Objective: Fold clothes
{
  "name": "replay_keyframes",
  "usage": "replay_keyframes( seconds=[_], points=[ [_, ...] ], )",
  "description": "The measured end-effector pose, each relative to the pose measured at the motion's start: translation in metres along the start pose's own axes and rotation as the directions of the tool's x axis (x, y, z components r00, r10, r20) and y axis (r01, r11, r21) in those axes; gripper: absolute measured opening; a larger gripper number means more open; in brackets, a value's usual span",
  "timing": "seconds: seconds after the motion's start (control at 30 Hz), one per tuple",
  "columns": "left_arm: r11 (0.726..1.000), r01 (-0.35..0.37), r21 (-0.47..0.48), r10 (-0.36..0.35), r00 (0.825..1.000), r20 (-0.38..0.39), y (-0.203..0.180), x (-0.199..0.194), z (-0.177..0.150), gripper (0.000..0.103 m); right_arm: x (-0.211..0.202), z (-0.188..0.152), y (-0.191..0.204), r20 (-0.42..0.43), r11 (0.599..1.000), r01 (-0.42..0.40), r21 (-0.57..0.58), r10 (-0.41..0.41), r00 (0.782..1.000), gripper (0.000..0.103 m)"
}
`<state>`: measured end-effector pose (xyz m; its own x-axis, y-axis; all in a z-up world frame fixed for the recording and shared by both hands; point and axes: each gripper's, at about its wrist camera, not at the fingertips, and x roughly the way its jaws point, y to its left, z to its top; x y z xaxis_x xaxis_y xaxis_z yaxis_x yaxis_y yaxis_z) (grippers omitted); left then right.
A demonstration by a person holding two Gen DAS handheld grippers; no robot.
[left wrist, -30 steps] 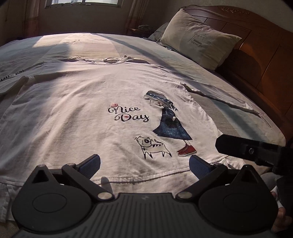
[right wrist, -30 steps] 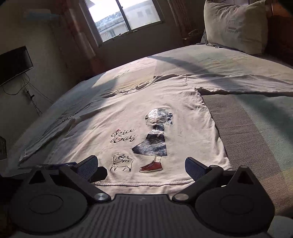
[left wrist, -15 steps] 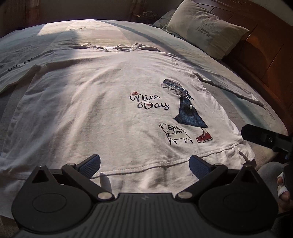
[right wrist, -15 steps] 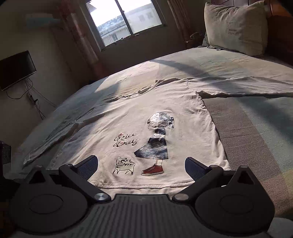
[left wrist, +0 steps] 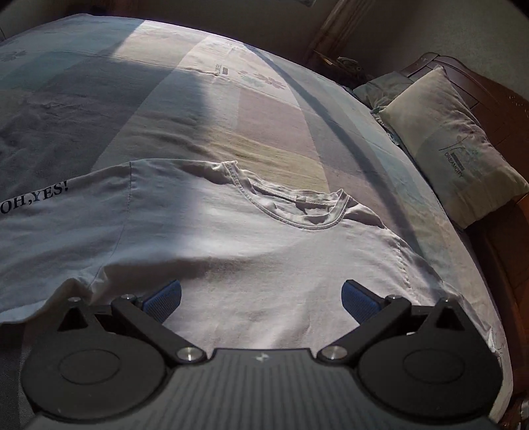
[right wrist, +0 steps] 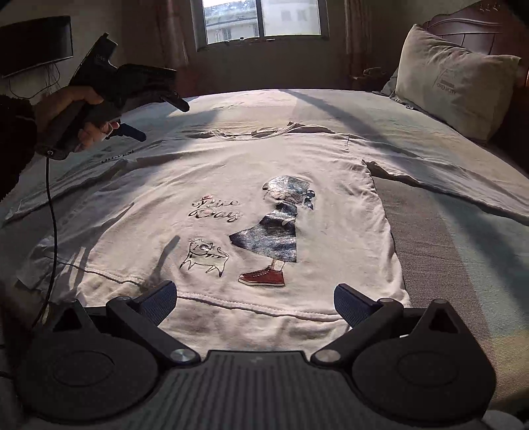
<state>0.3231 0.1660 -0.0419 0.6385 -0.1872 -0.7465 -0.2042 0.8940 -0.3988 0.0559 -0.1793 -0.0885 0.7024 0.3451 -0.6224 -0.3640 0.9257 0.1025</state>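
A white long-sleeved shirt [right wrist: 297, 158] lies flat and face up on the bed, with a girl, a cat and "Nice Day" printed on its front. My right gripper [right wrist: 256, 297] is open just above the hem with nothing between its fingers. A hand holds my left gripper [right wrist: 162, 120] in the air over the shirt's left shoulder, also open. In the left wrist view the left gripper [left wrist: 261, 294] hovers above the shirt's upper chest [left wrist: 231, 258], below the collar [left wrist: 297, 208]. The left sleeve [left wrist: 33, 201] reads "OH,YES!".
The bed sheet [left wrist: 264, 109] stretches beyond the collar. A pillow [right wrist: 453, 82] leans on the wooden headboard [left wrist: 496, 109] at the right. The right sleeve [right wrist: 446, 175] lies spread toward it. A window [right wrist: 261, 16] and a dark screen [right wrist: 36, 43] are on the far walls.
My left gripper has risen from the hem and travelled up over the shirt toward the collar and left shoulder. The right gripper stays at the hem, turned to face the shirt more squarely. Both remain open.
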Motion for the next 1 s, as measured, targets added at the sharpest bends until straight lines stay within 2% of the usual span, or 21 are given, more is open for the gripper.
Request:
replay_keyframes(
  seconds=[0.07, 0.13, 0.17, 0.33, 0.5, 0.63, 0.7, 0.8, 0.9, 1.0],
  points=[
    [0.999, -0.042, -0.018, 0.042, 0.999, -0.001, 0.011, 0.022, 0.009, 0.102, 0.006, 0.001, 0.001, -0.022, 1.0, -0.005, 0.0, 0.005, 1.0, 0.103],
    [0.997, -0.055, -0.048, 0.055, 0.998, 0.001, 0.024, 0.038, 0.013, 0.102, 0.01, 0.001, 0.004, -0.034, 1.0, -0.009, -0.01, 0.009, 0.999, 0.103],
    [0.996, -0.048, -0.07, 0.047, 0.999, -0.009, 0.03, 0.045, 0.013, 0.102, 0.012, 0.001, 0.006, -0.04, 1.0, -0.011, -0.018, 0.01, 0.999, 0.103],
    [1.0, -0.027, -0.015, 0.027, 1.0, 0.01, 0.033, 0.053, 0.006, 0.102, 0.021, -0.002, 0.009, -0.077, 1.0, -0.016, -0.021, 0.014, 0.997, 0.103],
    [1.0, -0.01, -0.014, 0.011, 0.998, 0.061, 0.042, 0.064, 0.024, 0.102, 0.023, -0.005, 0.012, -0.083, 0.999, -0.004, -0.04, 0.0, 0.997, 0.103],
    [0.995, 0.035, -0.092, -0.024, 0.992, 0.123, 0.055, 0.072, 0.038, 0.102, 0.025, -0.005, 0.014, -0.086, 0.999, 0.006, -0.053, -0.01, 0.996, 0.103],
    [0.996, 0.024, -0.083, -0.014, 0.992, 0.125, 0.053, 0.074, 0.041, 0.102, 0.025, -0.005, 0.014, -0.086, 0.998, 0.007, -0.056, -0.012, 0.996, 0.103],
    [0.996, -0.04, -0.08, 0.046, 0.997, 0.067, 0.039, 0.07, 0.046, 0.102, 0.024, -0.005, 0.015, -0.086, 0.998, 0.008, -0.063, -0.014, 0.996, 0.103],
    [0.998, -0.001, -0.06, 0.005, 0.998, 0.07, 0.028, 0.058, 0.043, 0.102, 0.023, -0.005, 0.013, -0.083, 0.999, -0.001, -0.045, -0.003, 0.997, 0.103],
    [1.0, -0.01, -0.019, 0.011, 0.996, 0.09, 0.024, 0.058, 0.044, 0.102, 0.023, -0.005, 0.011, -0.082, 0.999, -0.009, -0.033, 0.007, 0.997, 0.103]
  ],
)
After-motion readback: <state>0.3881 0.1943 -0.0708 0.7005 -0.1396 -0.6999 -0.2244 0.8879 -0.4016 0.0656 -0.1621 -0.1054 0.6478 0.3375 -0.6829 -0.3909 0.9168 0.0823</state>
